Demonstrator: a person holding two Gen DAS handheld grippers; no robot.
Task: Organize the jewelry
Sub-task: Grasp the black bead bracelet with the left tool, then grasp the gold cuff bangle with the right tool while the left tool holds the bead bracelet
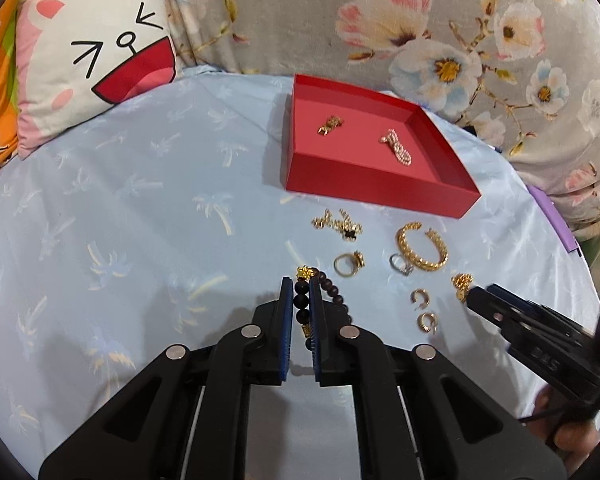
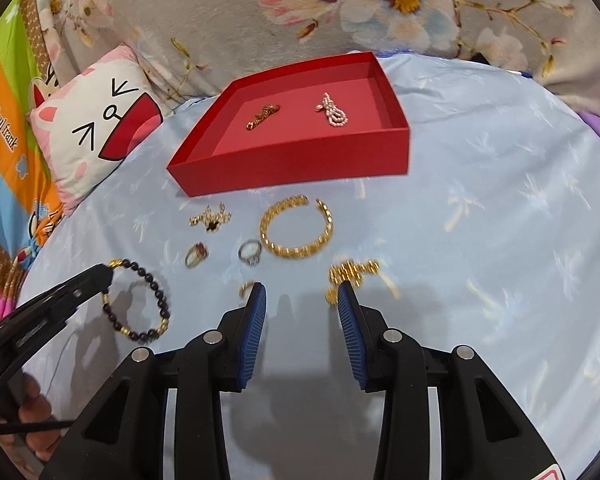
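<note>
My left gripper [image 1: 301, 292] is shut on a dark bead bracelet [image 1: 302, 302] with gold spacers, which still lies on the blue cloth; it also shows in the right wrist view [image 2: 156, 300]. My right gripper [image 2: 302, 294] is open and empty, low over the cloth near a gold chain piece [image 2: 350, 272]. A red tray [image 1: 380, 194] holds a gold clasp piece [image 1: 330, 125] and a pearl piece [image 1: 397, 147]. In front of it lie a gold cuff bangle [image 1: 422, 246], a gold ring [image 1: 347, 265], a silver ring [image 1: 400, 264], a gold charm cluster [image 1: 338, 224] and two small gold earrings [image 1: 422, 308].
A cat-face pillow [image 1: 96, 56] lies at the back left. A floral blanket [image 1: 440, 20] rises behind the tray. The blue cloth [image 1: 120, 220] covers the whole work surface.
</note>
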